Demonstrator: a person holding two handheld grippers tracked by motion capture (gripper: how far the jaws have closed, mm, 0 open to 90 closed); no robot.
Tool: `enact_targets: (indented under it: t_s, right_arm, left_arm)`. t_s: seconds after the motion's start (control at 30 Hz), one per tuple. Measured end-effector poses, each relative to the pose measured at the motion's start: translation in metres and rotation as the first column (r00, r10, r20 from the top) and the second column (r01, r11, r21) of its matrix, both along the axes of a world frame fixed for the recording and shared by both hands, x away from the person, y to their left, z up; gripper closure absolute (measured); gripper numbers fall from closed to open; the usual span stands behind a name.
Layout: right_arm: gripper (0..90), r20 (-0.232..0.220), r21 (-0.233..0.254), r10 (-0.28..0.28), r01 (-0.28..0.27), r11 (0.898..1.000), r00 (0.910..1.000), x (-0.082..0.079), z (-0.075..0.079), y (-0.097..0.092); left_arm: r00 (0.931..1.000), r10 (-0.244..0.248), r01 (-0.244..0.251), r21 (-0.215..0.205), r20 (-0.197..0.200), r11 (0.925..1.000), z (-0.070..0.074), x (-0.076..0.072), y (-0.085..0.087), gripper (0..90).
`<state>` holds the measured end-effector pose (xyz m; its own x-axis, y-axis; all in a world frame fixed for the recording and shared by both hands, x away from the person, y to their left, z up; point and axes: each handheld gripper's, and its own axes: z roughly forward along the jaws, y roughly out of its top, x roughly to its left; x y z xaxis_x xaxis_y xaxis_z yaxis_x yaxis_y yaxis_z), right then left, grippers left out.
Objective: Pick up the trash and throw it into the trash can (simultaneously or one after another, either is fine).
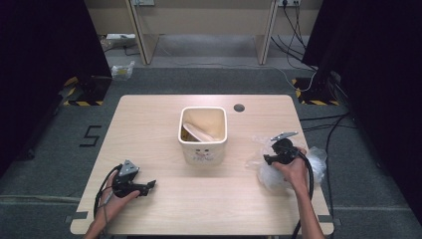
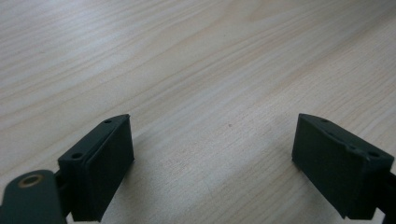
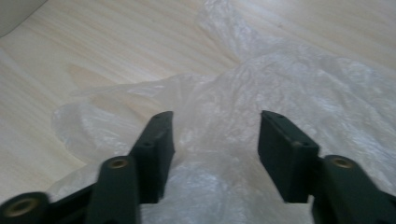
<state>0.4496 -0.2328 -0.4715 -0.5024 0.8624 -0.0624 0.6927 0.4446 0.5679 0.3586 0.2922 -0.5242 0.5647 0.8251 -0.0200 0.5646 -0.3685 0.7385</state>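
Plastic bag: a thin, see-through, crinkly plastic bag [image 1: 271, 172] lies flat on the counter [image 1: 159, 119], at about 4 o'clock from the bin, close to the counter's right edge. In the right gripper view the plastic bag [image 3: 280, 79] spreads out under and past the two black jaws.

Right gripper: the right gripper [image 1: 268, 160] is in the person's right hand [image 1: 293, 172], right on top of the bag. In the right gripper view the right gripper [image 3: 215, 140] has its jaws partly apart, with bag between them. The pads do not squeeze the bag.

Left gripper: the left gripper [image 1: 149, 185] is in the person's left hand [image 1: 117, 196], at about 7 o'clock from the bin, low over the counter. In the left gripper view the left gripper [image 2: 212, 154] has its jaws spread wide, with bare wood between them.

Bin: a small cream bin [image 1: 203, 130] stands upright near the middle of the counter. It has a little face drawn on its front. Something pale lies inside it.

Hole: a small dark round hole [image 1: 239, 107] is in the counter, at about 1 o'clock from the bin.
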Motion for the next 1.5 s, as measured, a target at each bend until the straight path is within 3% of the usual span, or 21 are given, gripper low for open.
enact_targets:
  t_s: [0.1, 0.23, 0.3, 0.47, 0.7, 1.03, 1.27, 1.37, 1.5]
  right_arm:
    - [63.0, -0.003, 0.017, 0.017, -0.017, 1.000, 0.9999, 0.001, -0.001, -0.001]
    - [77.2, 0.027, 0.050, 0.045, -0.046, 0.998, 0.9986, -0.002, 0.005, -0.001]
    - [81.2, 0.045, 0.082, 0.053, -0.057, 0.995, 0.9976, -0.004, 0.009, -0.002]
    - [88.2, 0.096, 0.104, 0.077, -0.087, 0.991, 0.9924, -0.009, 0.021, -0.003]
    - [90.0, 0.166, 0.140, 0.090, -0.114, 0.984, 0.9821, -0.013, 0.040, -0.004]
    - [90.0, 0.236, 0.135, 0.112, -0.147, 0.980, 0.9654, -0.021, 0.065, 0.003]
    - [90.0, 0.294, 0.146, 0.134, -0.183, 0.972, 0.9463, -0.025, 0.087, 0.009]
    - [90.0, 0.316, 0.177, 0.139, -0.202, 0.963, 0.9384, -0.027, 0.098, 0.012]
    - [90.0, 0.357, 0.174, 0.167, -0.241, 0.955, 0.9191, -0.031, 0.117, 0.020]
  left_arm:
    - [1.0000, 0.000, 0.000, 0.000, 0.000, 1.0000, 0.000, 0.000, 0.000, 11.6]
    - [1.0000, 0.000, 0.000, 0.000, 0.000, 1.0000, 0.000, 0.000, 0.000, 11.6]
    - [1.0000, 0.000, 0.000, 0.000, 0.000, 1.0000, 0.000, 0.000, 0.000, 11.6]
    - [1.0000, 0.000, 0.000, 0.000, 0.000, 1.0000, 0.000, 0.000, 0.000, 11.5]
    - [1.0000, 0.000, 0.000, 0.000, 0.000, 1.0000, 0.000, 0.000, 0.000, 11.5]
    - [1.0000, 0.000, 0.000, 0.000, 0.000, 1.0000, 0.000, 0.000, 0.000, 11.5]
    - [1.0000, -0.002, 0.002, 0.003, -0.001, 1.0000, 0.000, 0.000, 0.000, 11.6]
    - [1.0000, 0.000, 0.000, 0.000, 0.000, 1.0000, 0.000, 0.000, 0.000, 11.6]
    - [1.0000, 0.000, 0.000, 0.000, 0.000, 1.0000, 0.000, 0.000, 0.000, 11.6]
